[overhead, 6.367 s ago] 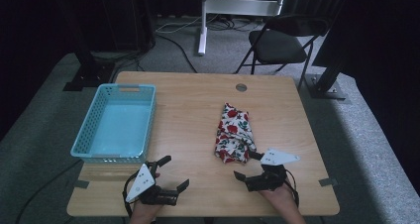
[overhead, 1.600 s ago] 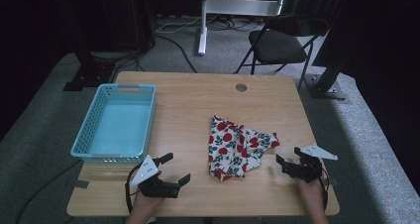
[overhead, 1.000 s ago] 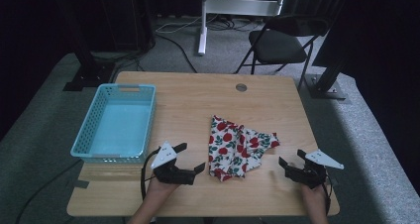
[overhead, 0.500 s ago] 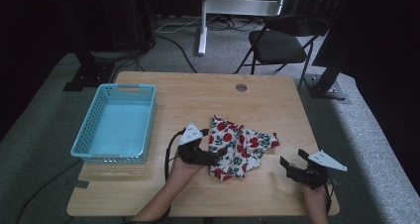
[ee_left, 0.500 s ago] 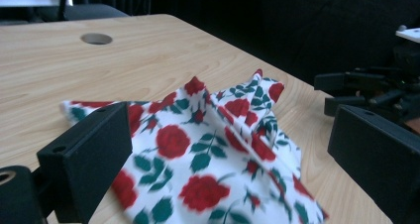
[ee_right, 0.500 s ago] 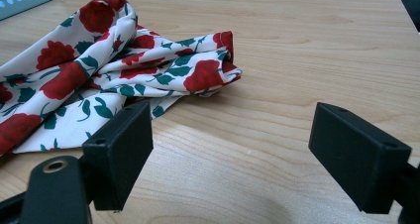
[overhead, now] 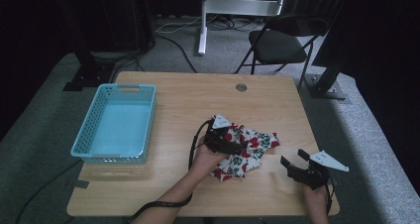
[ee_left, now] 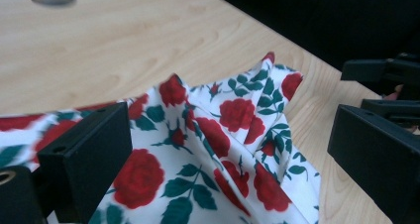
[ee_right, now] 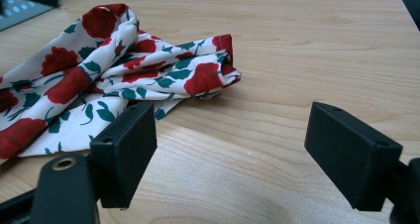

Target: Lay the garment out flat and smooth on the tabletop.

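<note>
A white cloth with red roses and green leaves (overhead: 256, 145) lies crumpled and partly unfolded on the wooden table (overhead: 198, 105), right of centre. My left gripper (overhead: 238, 143) hovers over the cloth's left part. Its jaws stand wide apart in the left gripper view, with the cloth (ee_left: 218, 130) spread beneath and between them and nothing pinched. My right gripper (overhead: 292, 163) rests near the table's front right edge, open, a short way right of the cloth. In the right gripper view the cloth (ee_right: 124, 60) lies ahead and to the left of the empty jaws.
A light blue plastic basket (overhead: 119, 122) stands empty at the table's left side. A round cable hole (overhead: 241, 87) is set in the far middle of the tabletop. Beyond the table stand a black folding chair (overhead: 280, 43) and stand legs on grey carpet.
My left gripper has swung from the front left of the table up and right onto the cloth. Earlier the folded cloth was spread open. The right gripper has barely moved lately.
</note>
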A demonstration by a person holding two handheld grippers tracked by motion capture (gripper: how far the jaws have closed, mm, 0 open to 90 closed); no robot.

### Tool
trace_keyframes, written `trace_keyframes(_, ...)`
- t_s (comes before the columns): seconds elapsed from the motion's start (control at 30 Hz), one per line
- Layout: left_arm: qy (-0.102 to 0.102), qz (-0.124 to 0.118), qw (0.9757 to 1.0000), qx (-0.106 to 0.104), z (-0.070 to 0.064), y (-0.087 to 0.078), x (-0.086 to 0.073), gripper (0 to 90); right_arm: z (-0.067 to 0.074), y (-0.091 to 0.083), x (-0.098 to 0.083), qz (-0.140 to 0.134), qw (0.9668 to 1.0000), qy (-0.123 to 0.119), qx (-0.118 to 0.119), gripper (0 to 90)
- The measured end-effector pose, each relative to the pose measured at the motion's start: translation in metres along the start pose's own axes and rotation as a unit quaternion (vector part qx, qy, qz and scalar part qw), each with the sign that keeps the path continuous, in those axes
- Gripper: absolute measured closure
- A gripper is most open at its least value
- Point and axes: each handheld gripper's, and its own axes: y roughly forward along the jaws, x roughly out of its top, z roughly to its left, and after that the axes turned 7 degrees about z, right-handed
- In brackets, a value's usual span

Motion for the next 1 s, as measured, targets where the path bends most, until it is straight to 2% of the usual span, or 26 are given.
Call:
trace_keyframes(0.07,-0.002,0.018,0.9998,0.008,-0.001,0.01,0.002,3.8,0.0,0.0,0.0,-0.001,1.0,0.0,0.001,19.7)
trace_keyframes(0.17,-0.005,0.025,0.9995,0.02,-0.001,0.017,0.002,13.6,0.0,0.0,0.0,-0.001,1.0,0.0,0.001,19.7)
trace_keyframes(0.2,-0.011,0.029,0.9992,0.024,-0.001,0.02,0.003,15.0,0.0,0.0,0.0,0.0,1.0,0.0,0.001,19.7)
trace_keyframes(0.23,-0.011,0.038,0.9986,0.036,-0.001,0.023,0.004,15.0,0.0,0.0,0.0,0.001,1.0,0.0,0.001,19.7)
trace_keyframes(0.27,-0.012,0.042,0.9984,0.036,-0.001,0.026,0.004,15.0,0.0,0.0,0.0,0.003,1.0,0.0,0.001,19.7)
trace_keyframes(0.33,-0.007,0.054,0.9972,0.051,-0.002,0.032,0.005,15.2,0.001,0.001,0.0,0.003,1.0,-0.002,-0.001,19.8)
trace_keyframes(0.37,-0.007,0.054,0.9972,0.051,-0.002,0.032,0.005,18.5,0.001,0.001,0.0,0.003,1.0,-0.002,-0.001,19.8)
trace_keyframes(0.4,-0.005,0.063,0.9968,0.05,-0.002,0.035,0.004,18.5,0.001,0.001,0.0,0.003,1.0,-0.002,-0.001,19.7)
trace_keyframes(0.43,-0.009,0.075,0.9954,0.058,-0.002,0.038,0.002,26.0,0.0,0.001,0.0,0.003,1.0,-0.001,-0.001,19.7)
trace_keyframes(0.5,-0.009,0.093,0.9939,0.059,-0.001,0.041,0.001,27.1,0.0,0.001,0.0,0.004,1.0,-0.002,-0.001,19.7)
trace_keyframes(0.53,-0.01,0.099,0.9934,0.058,0.0,0.043,0.0,31.3,0.001,0.001,0.001,0.005,1.0,-0.002,-0.001,19.7)
trace_keyframes(0.6,-0.005,0.1,0.9939,0.046,0.0,0.043,-0.001,38.8,0.001,0.001,0.001,0.007,1.0,-0.005,-0.001,19.7)
trace_keyframes(0.63,0.001,0.1,0.9938,0.049,0.0,0.043,-0.001,45.6,0.002,0.001,0.001,0.007,1.0,-0.006,-0.002,19.7)
trace_keyframes(0.67,0.003,0.099,0.994,0.048,0.0,0.043,-0.001,48.7,0.002,0.001,0.001,0.006,1.0,-0.007,-0.002,19.8)
trace_keyframes(0.7,0.001,0.096,0.9945,0.042,0.001,0.042,-0.001,52.7,0.002,0.001,0.001,0.007,1.0,-0.006,-0.002,19.8)
trace_keyframes(0.83,0.007,0.08,0.9959,0.041,0.002,0.034,0.0,73.0,0.001,0.001,0.001,0.007,1.0,-0.004,-0.003,19.8)
trace_keyframes(0.87,0.007,0.075,0.9961,0.045,0.003,0.032,0.0,75.8,0.001,0.001,0.001,0.007,1.0,-0.004,-0.004,19.8)
trace_keyframes(0.93,-0.005,0.064,0.9971,0.04,0.005,0.026,0.0,75.8,0.001,0.002,0.001,0.009,1.0,-0.002,-0.004,19.8)
trace_keyframes(1.0,-0.006,0.055,0.9975,0.044,0.008,0.018,-0.001,75.8,0.001,0.002,0.001,0.009,0.9999,-0.002,-0.005,19.8)
